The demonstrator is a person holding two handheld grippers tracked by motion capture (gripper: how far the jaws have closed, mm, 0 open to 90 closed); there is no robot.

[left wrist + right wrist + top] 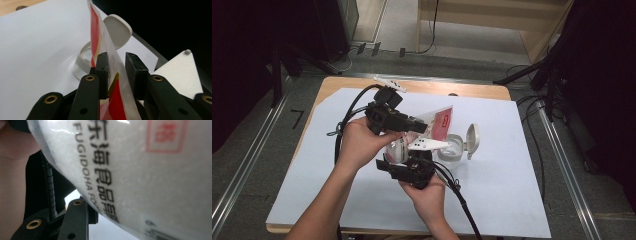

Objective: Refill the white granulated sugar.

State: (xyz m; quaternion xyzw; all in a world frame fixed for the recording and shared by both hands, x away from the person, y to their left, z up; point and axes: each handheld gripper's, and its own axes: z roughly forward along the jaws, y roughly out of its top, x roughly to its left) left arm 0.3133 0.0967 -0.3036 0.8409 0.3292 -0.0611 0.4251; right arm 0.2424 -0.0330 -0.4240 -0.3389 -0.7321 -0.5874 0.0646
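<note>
Both grippers hold the bag [439, 124] tilted above the jar [452, 149], at 1 o'clock from the right gripper [398, 156]. Left gripper [116, 72] clamps the bag's edge; right grips its body. Pouring step; next, tip further over the jar's mouth.

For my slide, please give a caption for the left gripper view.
Left gripper with a red-and-clear pouch between its jaws, above an open flip-lid container on the white sheet.

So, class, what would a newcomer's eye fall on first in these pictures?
Mid-table, both grippers hold up a red-and-clear bag of white grains: the left gripper has its film between its jaws, and the right gripper is at its lower end. Just beside it on the white sheet stands a clear jar, its lid flipped open.
</note>
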